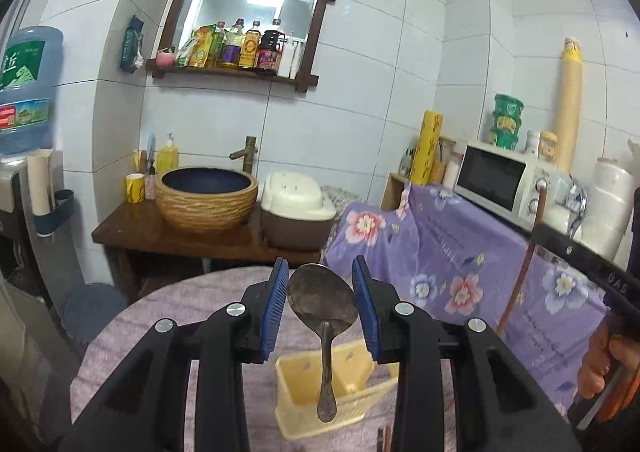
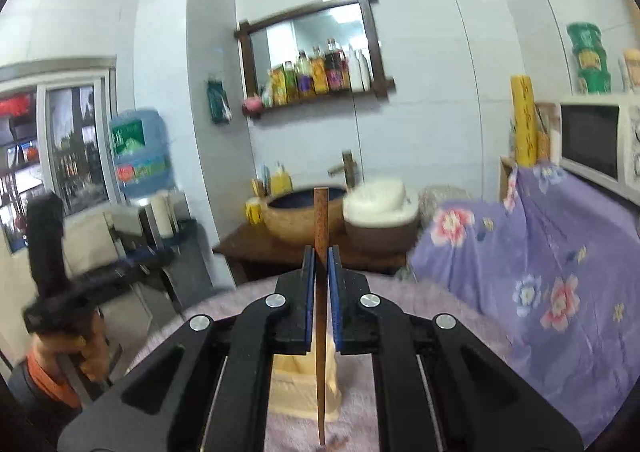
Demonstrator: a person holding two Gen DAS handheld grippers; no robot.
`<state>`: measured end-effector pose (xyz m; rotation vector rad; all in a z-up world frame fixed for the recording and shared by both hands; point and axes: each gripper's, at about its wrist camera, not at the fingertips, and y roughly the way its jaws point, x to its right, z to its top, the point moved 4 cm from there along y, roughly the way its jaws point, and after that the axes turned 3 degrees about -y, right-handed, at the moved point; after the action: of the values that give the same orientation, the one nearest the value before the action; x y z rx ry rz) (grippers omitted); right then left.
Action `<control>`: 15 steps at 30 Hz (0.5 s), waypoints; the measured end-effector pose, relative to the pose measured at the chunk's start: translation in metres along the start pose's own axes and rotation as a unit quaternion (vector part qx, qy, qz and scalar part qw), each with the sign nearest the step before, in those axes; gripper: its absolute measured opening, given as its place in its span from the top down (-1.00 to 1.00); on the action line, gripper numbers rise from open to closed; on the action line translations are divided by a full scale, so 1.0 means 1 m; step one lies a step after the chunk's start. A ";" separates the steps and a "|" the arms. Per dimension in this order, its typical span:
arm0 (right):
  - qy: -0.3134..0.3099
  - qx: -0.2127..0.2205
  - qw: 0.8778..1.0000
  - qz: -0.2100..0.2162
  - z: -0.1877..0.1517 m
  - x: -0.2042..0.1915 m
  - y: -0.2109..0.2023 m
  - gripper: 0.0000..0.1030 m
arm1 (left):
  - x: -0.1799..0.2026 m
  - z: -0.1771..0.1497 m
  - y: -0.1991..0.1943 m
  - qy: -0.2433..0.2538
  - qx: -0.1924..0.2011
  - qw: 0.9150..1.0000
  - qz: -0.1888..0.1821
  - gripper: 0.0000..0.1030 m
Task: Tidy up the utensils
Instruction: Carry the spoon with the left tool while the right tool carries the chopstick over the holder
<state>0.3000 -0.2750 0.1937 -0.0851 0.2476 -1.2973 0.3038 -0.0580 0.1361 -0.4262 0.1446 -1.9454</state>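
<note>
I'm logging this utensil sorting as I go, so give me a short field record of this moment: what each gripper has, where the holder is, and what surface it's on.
left gripper: shut on the metal spoon, gripped across the bowl, handle hanging down
right gripper: shut on the wooden chopstick, upright, thin end pointing down
utensil holder: cream plastic, on the table below both grippers
table cover: pale purple cloth
utensils in holder: none visible, interior partly hidden

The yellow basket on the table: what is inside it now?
The yellow basket shows a divider and no utensils; the spoon hanging before it and the left tongs cover part.
</note>
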 end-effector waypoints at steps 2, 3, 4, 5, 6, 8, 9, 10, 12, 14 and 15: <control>0.000 0.020 1.000 -0.003 0.018 -0.009 0.012 0.85 | 0.000 0.011 0.015 -0.008 0.007 1.000 0.003 0.35; -0.002 0.026 1.000 -0.007 0.023 -0.013 0.019 0.85 | -0.001 0.014 0.026 -0.012 0.007 1.000 0.008 0.35; -0.002 0.028 1.000 -0.007 0.024 -0.018 0.028 0.85 | -0.001 0.014 0.033 -0.017 0.005 1.000 0.009 0.35; -0.004 0.026 1.000 -0.009 0.022 -0.021 0.038 0.85 | -0.002 0.011 0.041 -0.020 0.003 1.000 0.011 0.35; -0.006 0.024 1.000 -0.012 0.019 -0.023 0.045 0.85 | -0.003 0.006 0.047 -0.020 0.002 1.000 0.017 0.35; -0.002 0.021 1.000 -0.022 0.003 -0.022 0.058 0.85 | -0.006 -0.005 0.052 -0.021 0.002 1.000 0.021 0.35; 0.000 0.019 0.999 -0.026 -0.006 -0.021 0.063 0.85 | -0.008 -0.012 0.054 -0.023 0.001 0.999 0.022 0.35; 0.005 0.019 0.999 -0.033 -0.018 -0.019 0.069 0.85 | -0.010 -0.022 0.056 -0.024 -0.001 0.999 0.024 0.35; 0.006 0.015 0.999 -0.042 -0.034 -0.016 0.077 0.85 | -0.012 -0.038 0.059 -0.019 -0.004 0.999 0.033 0.35; 0.014 0.000 0.999 -0.042 -0.054 -0.011 0.087 0.85 | -0.015 -0.049 0.060 -0.018 -0.006 0.999 0.035 0.35; 0.013 -0.007 0.999 -0.043 -0.061 -0.011 0.090 0.85 | -0.016 -0.055 0.061 -0.018 -0.010 0.999 0.034 0.35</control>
<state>0.3680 -0.2353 0.1175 -0.0908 0.2773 -1.3838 0.3427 -0.0738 0.0636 -0.4636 0.1547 -1.8708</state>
